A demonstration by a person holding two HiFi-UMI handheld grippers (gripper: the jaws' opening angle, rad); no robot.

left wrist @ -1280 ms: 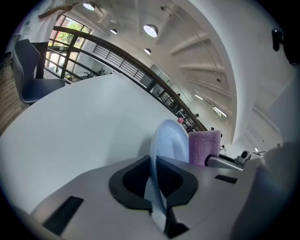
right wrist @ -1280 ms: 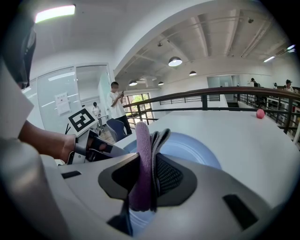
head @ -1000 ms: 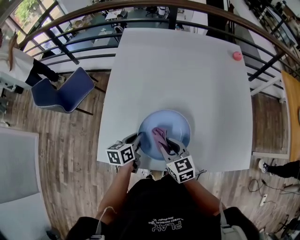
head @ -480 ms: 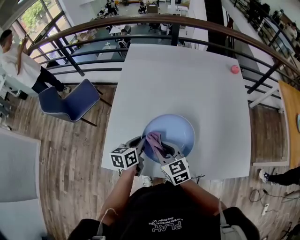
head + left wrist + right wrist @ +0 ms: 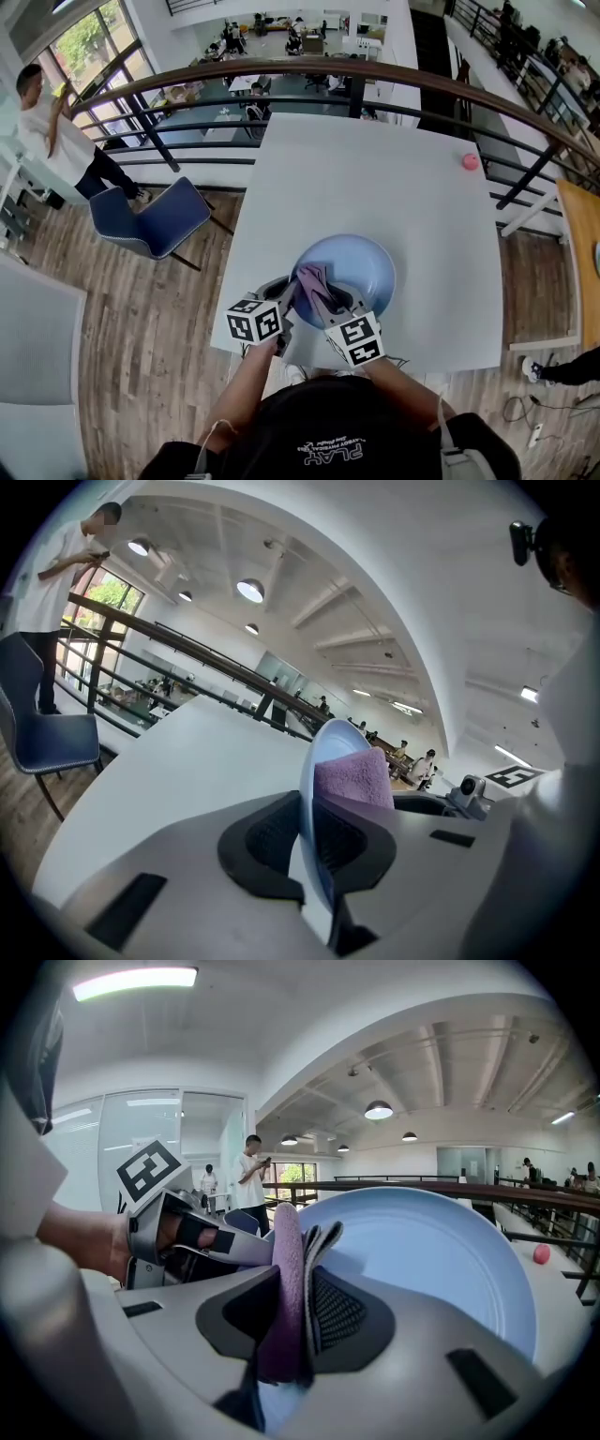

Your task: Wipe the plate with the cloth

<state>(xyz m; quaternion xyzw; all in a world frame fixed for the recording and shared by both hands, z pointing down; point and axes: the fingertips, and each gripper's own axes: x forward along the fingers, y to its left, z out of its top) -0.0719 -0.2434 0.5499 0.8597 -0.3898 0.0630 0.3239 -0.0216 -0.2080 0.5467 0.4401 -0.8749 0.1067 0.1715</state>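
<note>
A pale blue plate [image 5: 361, 264] hangs tilted above the near edge of the white table [image 5: 375, 178]. My left gripper [image 5: 286, 292] is shut on the plate's near-left rim [image 5: 321, 789], which runs edge-on between its jaws. A purple cloth [image 5: 312, 281] lies against the plate's inner face, and my right gripper [image 5: 328, 298] is shut on it; folded cloth [image 5: 286, 1279] fills the gap between its jaws, with the plate's bowl [image 5: 431, 1260] just beyond. The cloth [image 5: 354, 778] peeks over the rim in the left gripper view.
A small pink ball [image 5: 470, 161] rests near the table's far right edge. A blue chair [image 5: 155, 220] stands left of the table, a railing [image 5: 281, 80] runs behind it, and a person [image 5: 52, 141] stands at the far left.
Both grippers have risen with the plate and cloth, lifting the plate off the table. The grips are unchanged.
</note>
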